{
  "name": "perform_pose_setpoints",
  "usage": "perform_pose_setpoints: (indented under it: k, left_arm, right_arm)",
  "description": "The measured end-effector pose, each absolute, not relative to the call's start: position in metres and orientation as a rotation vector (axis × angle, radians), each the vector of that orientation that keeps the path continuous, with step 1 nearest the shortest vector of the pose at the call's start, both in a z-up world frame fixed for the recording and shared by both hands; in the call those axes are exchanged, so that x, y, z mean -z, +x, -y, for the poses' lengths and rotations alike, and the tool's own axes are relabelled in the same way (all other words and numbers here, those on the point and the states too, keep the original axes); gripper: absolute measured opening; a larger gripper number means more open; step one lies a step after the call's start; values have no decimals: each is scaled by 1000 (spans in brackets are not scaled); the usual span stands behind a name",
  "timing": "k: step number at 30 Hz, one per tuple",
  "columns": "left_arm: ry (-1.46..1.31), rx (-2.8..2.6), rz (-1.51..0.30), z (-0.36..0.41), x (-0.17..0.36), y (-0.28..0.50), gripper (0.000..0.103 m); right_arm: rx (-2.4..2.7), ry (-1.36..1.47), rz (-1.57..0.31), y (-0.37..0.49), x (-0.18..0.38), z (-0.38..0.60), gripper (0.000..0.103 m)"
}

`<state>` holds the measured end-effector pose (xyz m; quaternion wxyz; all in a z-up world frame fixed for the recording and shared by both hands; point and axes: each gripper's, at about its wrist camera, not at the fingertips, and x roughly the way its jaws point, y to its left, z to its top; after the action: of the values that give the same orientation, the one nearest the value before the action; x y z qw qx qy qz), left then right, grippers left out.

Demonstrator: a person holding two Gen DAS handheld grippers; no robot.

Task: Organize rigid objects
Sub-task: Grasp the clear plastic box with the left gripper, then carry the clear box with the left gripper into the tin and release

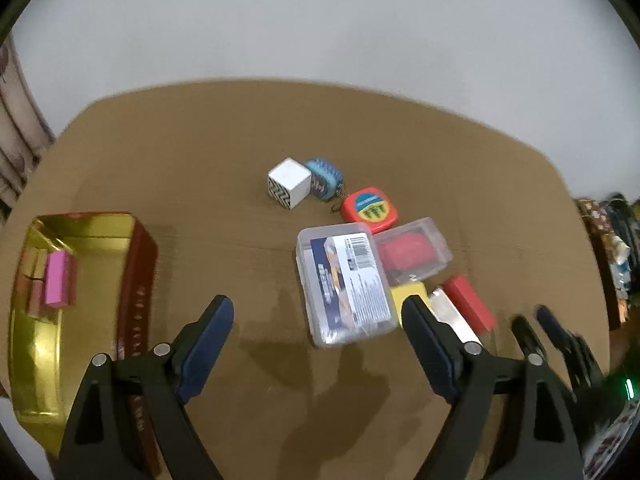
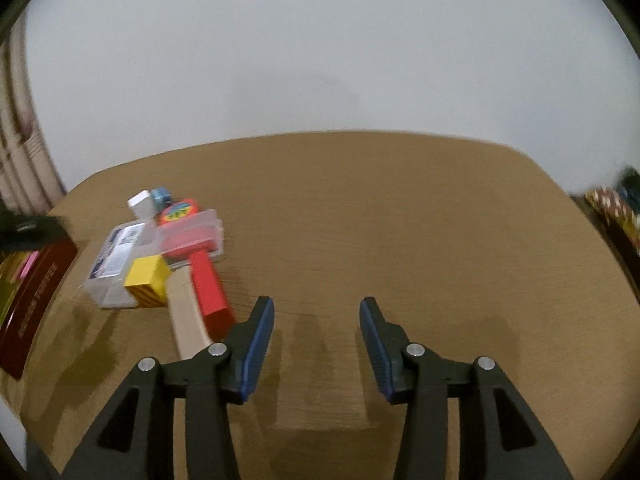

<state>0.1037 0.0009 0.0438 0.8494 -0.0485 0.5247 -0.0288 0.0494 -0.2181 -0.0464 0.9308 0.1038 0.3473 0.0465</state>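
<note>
Hovering over the table (image 1: 200,152), your left gripper (image 1: 318,312) gapes wide and empty beside the clear case (image 1: 344,280); your right gripper (image 2: 317,312) stands half-spread, holding nothing

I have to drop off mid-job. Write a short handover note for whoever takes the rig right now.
Left gripper: jaws open, empty, above the table beside the pile.
Right gripper: jaws open, empty, over bare brown table.
Done: pink block lies in the gold-lined tin.
Left: clear labelled plastic case, clear case with red contents, red block, yellow block, white cube and others.
</note>
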Motion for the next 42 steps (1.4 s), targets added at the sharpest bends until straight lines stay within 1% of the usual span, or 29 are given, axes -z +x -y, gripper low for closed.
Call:
perform_pose_setpoints:
  k: [1, 3, 10, 12, 14, 16, 18, 19, 20, 24, 27, 31, 32, 36, 39, 42]
  left_arm:
    - [-114, 72, -1123, 1, -40, 110, 81]
    - [-131, 70, -1154, 3, -33, 122, 81]
    - [-71, 33, -1215, 16, -17, 139, 81]
    - [-56, 25, -1237, 19, -12, 141, 74]
    - [-54, 42, -1256, 22, -4, 146, 78]
    - [-48, 34, -1271, 23, -1, 148, 75]
    - [-49, 35, -1284, 25, 5, 150, 75]
    - [-54, 35, -1292, 26, 10, 152, 68]
    - [-79, 30, -1305, 24, 19, 158, 58]
    - [-168, 43, -1278, 12, 24, 160, 57]
    - [-159, 42, -1261, 9, 17, 147, 57]
    - [-132, 67, -1193, 3, -23, 118, 57]
    - [-130, 65, -1174, -6, -40, 107, 57]
    - [-89, 6, -1157, -51, -77, 89, 57]
    - [-47, -108, -1166, -108, -83, 102, 57]
    - [-52, -175, -1204, -148, -66, 115, 57]
  right_arm:
    - [-112, 208, -695, 46, 45, 217, 60]
    - [-137, 224, -671, 41, 42, 219, 63]
    - [-164, 278, -660, 39, 40, 232, 64]
    - [-166, 280, -660, 44, 41, 229, 64]
    - [-170, 287, -662, 46, 44, 227, 64]
    - [-177, 287, -663, 44, 43, 230, 64]
    - [-177, 287, -660, 44, 44, 230, 64]
    - [-177, 289, -659, 38, 41, 237, 64]
    - [-176, 291, -660, 38, 41, 237, 64]
    - [-174, 297, -667, 38, 41, 239, 64]
    - [-175, 302, -672, 40, 42, 239, 64]
    - [-170, 307, -681, 42, 43, 238, 64]
    - [-170, 306, -685, 42, 43, 237, 64]
    - [-172, 295, -706, 46, 44, 235, 64]
    - [-166, 290, -712, 46, 43, 234, 64]
    - [-158, 286, -720, 47, 44, 233, 64]
